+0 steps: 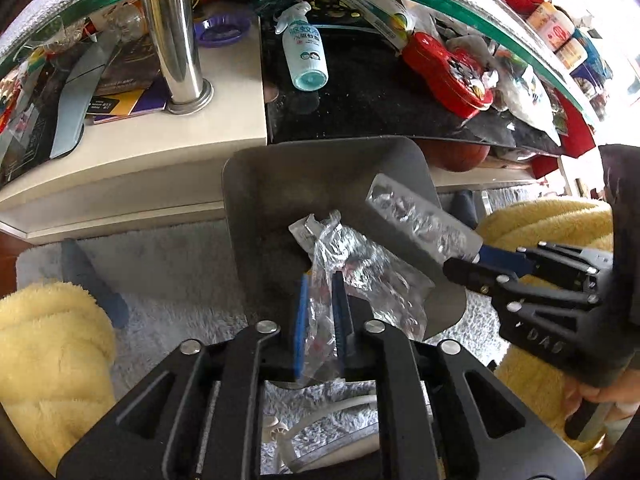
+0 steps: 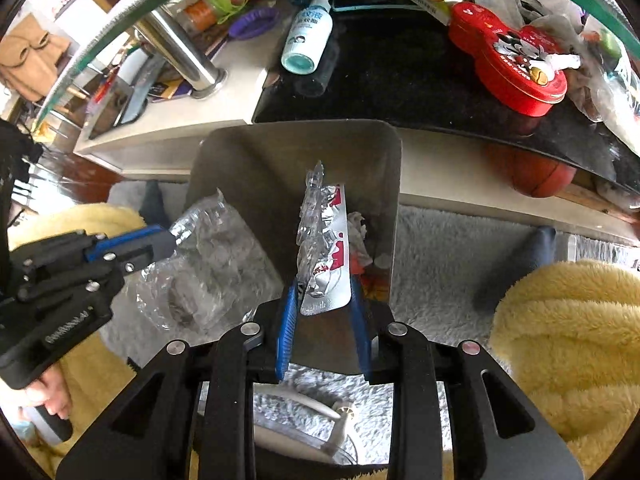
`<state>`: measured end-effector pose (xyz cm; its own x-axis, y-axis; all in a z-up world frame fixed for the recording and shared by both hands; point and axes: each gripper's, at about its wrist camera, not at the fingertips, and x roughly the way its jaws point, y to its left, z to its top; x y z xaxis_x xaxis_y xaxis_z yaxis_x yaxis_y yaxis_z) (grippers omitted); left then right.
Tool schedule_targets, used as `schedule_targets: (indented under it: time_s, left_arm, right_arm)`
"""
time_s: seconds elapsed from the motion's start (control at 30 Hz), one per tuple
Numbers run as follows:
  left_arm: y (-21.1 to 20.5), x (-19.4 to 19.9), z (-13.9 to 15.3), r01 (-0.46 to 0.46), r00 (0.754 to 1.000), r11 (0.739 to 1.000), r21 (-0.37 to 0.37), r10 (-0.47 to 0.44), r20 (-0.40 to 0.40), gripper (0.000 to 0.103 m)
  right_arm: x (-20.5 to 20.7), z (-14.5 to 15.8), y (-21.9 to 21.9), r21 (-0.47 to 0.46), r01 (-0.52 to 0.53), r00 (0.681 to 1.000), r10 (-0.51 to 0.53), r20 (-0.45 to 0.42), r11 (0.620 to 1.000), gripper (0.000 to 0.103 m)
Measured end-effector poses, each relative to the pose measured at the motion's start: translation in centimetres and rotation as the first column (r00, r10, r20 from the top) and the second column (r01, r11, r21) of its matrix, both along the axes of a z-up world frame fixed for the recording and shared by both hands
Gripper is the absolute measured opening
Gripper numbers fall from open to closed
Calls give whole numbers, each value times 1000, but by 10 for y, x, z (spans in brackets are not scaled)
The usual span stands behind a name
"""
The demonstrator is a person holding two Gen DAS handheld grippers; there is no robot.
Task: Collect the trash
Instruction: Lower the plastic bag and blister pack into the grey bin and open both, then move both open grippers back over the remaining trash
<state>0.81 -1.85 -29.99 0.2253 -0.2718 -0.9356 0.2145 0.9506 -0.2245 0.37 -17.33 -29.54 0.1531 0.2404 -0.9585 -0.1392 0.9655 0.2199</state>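
Grey bin (image 1: 256, 200) stands on the pale rug (image 1: 168, 272), mouth up. Left gripper (image 1: 322, 300), jaws narrow, pinches a crumpled clear plastic wrapper (image 1: 360, 276) over the bin's near edge. Right gripper (image 2: 324, 312), slightly wider, clamps a silver blister pack (image 2: 324, 240), red print, over the bin's middle.

Bright daylight, perhaps from the right; strong fisheye bending, corners dark.

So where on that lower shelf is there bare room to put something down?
The black shelf is bare between the spray bottle and the red tin. The white shelf is bare between the chrome post and the bottle. Beyond the tin and left of the post it is crowded.
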Motion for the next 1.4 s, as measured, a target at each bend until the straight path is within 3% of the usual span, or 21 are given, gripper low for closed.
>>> schedule_targets:
  time_s: [0.07, 0.13, 0.2, 0.27, 0.37, 0.43, 0.67, 0.77, 0.93, 1.17, 1.3, 1.4]
  left_arm:
    - [1, 3, 0, -8, 1000, 1000, 0, 8, 1, 25]
    - [3, 5, 1, -16, 1000, 1000, 4, 16, 5, 38]
    - [6, 7, 2, -25, 1000, 1000, 7, 25, 8, 44]
    - [10, 9, 7, -40, 999, 999, 12, 39, 23, 57]
    - [16, 12, 20, -58, 997, 998, 14, 57, 60, 80]
    - [20, 14, 30, -69, 994, 997, 16, 67, 86, 92]
    - [36, 26, 83, -101, 976, 994, 37, 92, 197, 95]
    - [42, 34, 107, -114, 962, 993, 43, 99, 255, 95]
    - [47, 59, 140, -138, 937, 990, 33, 120, 327, 95]
    - [48, 108, 162, -165, 913, 985, 51, 133, 385, 95]
    - [50, 136, 164, -161, 917, 986, 43, 133, 376, 95]
    - [49, 160, 162, -149, 922, 987, 58, 118, 370, 94]
  right_arm:
    - [1, 0, -2, -1, 10, 1000, -10, 2, 1000, 51]
    - [1, 1, -5, -10, 21, 1000, -21, 11, 1000, 60]
    - [2, 3, -9, -12, 34, 999, -34, 13, 999, 63]
    - [2, 7, -12, -30, 37, 999, -36, 25, 999, 80]
    - [2, 12, -12, -64, 27, 999, -24, 47, 998, 95]
    - [3, 18, -15, -65, 30, 998, -26, 56, 997, 95]
    - [20, 71, -32, 12, 102, 981, -102, 164, 995, 95]
    - [35, 112, -39, 16, 122, 950, -121, 288, 992, 95]
    - [70, 149, -38, -2, 126, 910, -115, 398, 992, 95]
    - [126, 168, -32, 25, 132, 897, -130, 423, 991, 95]
    - [162, 172, -28, 65, 116, 897, -132, 422, 991, 95]
    - [183, 175, -23, 36, 110, 887, -115, 448, 993, 95]
